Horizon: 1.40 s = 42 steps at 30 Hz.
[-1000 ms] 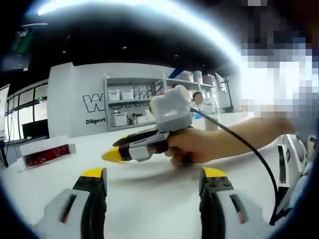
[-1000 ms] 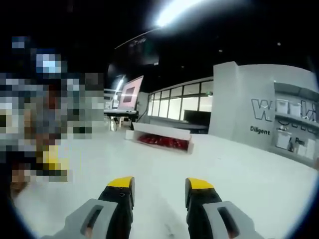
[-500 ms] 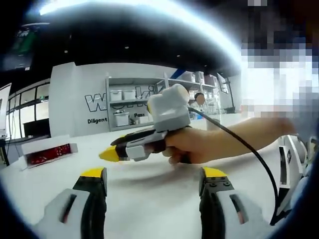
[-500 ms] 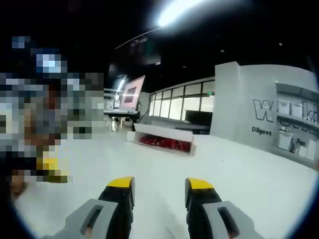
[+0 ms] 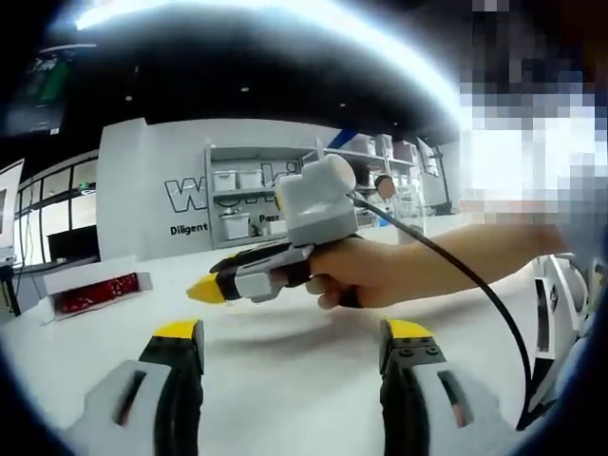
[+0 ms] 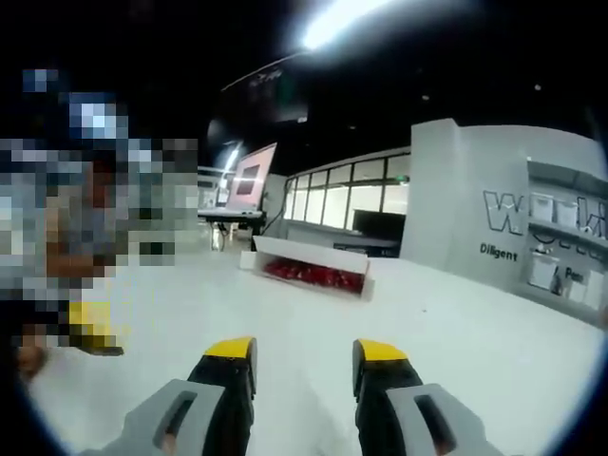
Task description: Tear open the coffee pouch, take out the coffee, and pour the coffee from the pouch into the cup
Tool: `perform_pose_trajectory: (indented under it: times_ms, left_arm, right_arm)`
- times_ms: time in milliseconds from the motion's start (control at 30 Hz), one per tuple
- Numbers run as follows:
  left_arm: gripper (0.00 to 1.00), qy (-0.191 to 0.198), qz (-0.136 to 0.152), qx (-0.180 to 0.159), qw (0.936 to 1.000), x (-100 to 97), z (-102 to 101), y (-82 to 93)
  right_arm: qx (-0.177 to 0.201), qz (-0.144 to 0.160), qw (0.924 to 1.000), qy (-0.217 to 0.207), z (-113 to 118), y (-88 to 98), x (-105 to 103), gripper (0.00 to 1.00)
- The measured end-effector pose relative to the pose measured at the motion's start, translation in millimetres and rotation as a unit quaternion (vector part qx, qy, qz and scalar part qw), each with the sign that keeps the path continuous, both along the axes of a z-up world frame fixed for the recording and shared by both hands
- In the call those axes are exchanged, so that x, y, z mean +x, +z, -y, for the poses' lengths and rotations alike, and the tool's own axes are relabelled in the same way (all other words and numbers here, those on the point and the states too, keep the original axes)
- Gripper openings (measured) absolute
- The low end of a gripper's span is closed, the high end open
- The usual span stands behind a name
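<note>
Pouches lie in the white box (image 6: 309,271) far across the table (image 6: 494,351), so you hold both the left gripper (image 5: 290,342) and right gripper (image 6: 302,353) empty, jaws parted, poised to reach.

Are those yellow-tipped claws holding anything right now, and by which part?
No. The left gripper and the right gripper both stand open above the white table, nothing between their jaws.

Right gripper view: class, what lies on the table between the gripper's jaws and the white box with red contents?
Nothing: between the right gripper and the white box, the right gripper view shows bare white table.
</note>
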<state>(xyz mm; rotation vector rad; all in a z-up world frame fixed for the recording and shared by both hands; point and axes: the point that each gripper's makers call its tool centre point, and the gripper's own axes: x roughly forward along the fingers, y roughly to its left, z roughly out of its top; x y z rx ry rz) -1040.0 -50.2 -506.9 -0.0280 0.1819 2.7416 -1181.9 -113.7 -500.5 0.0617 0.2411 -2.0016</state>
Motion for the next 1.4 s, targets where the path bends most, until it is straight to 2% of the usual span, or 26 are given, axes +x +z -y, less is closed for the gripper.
perform_pose_trajectory:
  times_ms: [300,833,1100,1400]
  left_arm:
    - [0.77,0.017,-0.002,0.001,0.9998,-2.7,11.6,1.3]
    - [0.77,0.018,-0.003,0.007,0.9998,0.2,9.0,1.7]
    - [0.76,0.023,-0.002,0.002,0.9997,-0.6,15.8,1.0]
    - [0.76,0.021,0.002,0.009,0.9997,0.6,16.3,1.0]
  right_arm:
    - [-0.008,0.005,0.9999,-0.003,6.2,2.5,-3.6,0.41]
    - [-0.006,0.009,0.9999,-0.01,15.0,0.0,-16.2,0.4]
    - [-0.005,0.011,0.9997,-0.02,16.4,-3.0,-26.1,0.4]
    - [0.009,0.001,0.9996,-0.026,21.0,-5.7,-31.4,0.4]
